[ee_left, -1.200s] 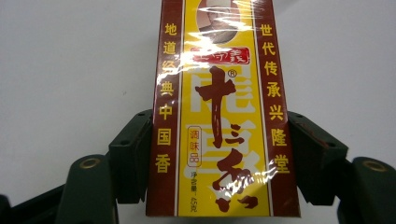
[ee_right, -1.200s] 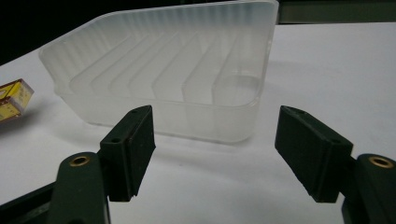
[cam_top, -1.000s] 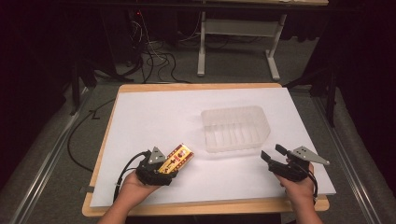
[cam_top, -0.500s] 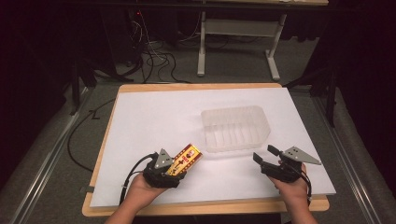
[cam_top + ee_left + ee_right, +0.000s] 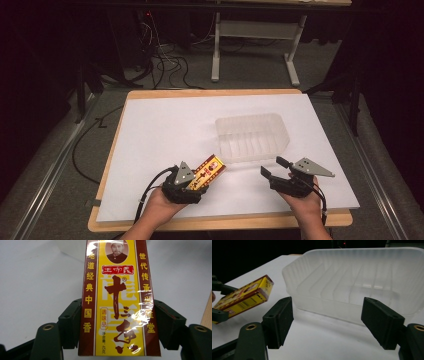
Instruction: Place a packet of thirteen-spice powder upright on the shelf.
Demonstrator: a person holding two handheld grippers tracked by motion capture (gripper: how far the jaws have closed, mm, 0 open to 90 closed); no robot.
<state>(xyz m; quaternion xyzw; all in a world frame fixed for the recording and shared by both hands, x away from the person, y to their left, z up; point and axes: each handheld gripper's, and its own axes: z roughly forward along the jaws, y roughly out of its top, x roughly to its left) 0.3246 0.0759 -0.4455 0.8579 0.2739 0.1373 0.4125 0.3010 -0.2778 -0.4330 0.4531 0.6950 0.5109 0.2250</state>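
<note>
High view, left gripper [image 5: 200,176]: we see it near the table's front edge, pinching a yellow and red box [image 5: 209,171] by its long sides; the box sticks out ahead of the jaws and points toward the tub [image 5: 252,137].
High view, box: we place it just short of the tub's near left corner, close to it but apart.
High view, right gripper [image 5: 274,167]: we see it in the person's right hand, in front of the tub's near wall, with nothing between its jaws.
High view, tub: clear plastic, standing on the white sheet [image 5: 165,130] that covers the table [image 5: 210,93].
Left gripper view, box [image 5: 117,300]: we see both pads pressed on its long edges; its printed face, under glossy film, faces the camera, with the white sheet [image 5: 40,277] behind.
Right gripper view, jaws: we see them spread wide and they have just been opening; the space between them is bare.
Right gripper view, tub [image 5: 352,282]: just beyond the pads, ribbed inside.
Right gripper view, box [image 5: 244,298]: at the left, held by the other gripper, its end near the tub's corner.
</note>
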